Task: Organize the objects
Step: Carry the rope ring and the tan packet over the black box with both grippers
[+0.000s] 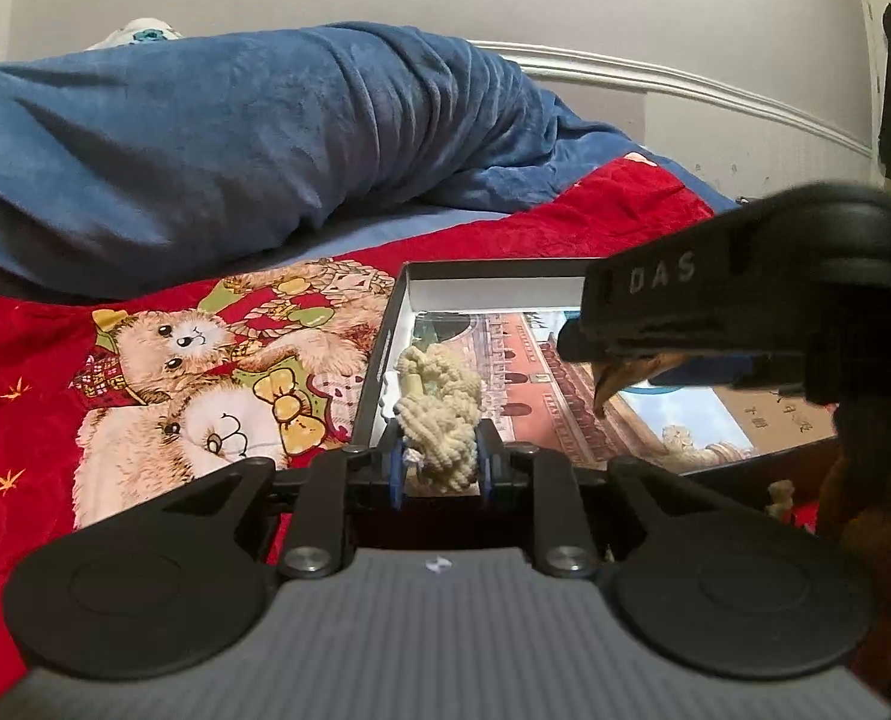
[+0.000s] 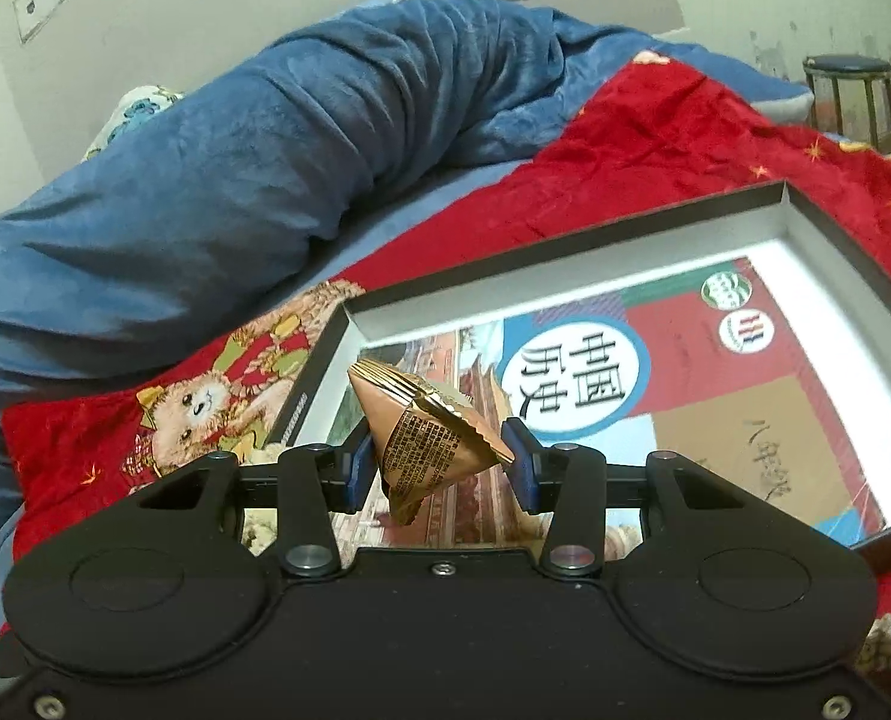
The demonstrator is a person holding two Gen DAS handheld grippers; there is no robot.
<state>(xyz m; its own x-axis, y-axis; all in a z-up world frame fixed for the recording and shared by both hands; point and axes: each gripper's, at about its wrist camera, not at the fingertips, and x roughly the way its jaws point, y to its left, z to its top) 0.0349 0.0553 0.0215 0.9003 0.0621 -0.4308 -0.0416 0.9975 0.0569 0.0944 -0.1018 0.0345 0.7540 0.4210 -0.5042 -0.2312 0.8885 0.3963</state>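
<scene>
Box (image 2: 793, 222) | left gripper (image 1: 439, 468) grasping rope bundle (image 1: 439, 414) | right gripper (image 2: 439, 468) grasping gold packet (image 2: 427, 432)

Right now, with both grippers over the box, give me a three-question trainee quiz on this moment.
1. True or false: the left gripper is shut on a cream rope bundle.
2. What does the right gripper hold: A a gold foil packet, B a spoon, C a red ball?
3. Fill in: a book lies flat inside the shallow ___ on the red blanket.

Key: 1 true; 2 A; 3 box.
</scene>
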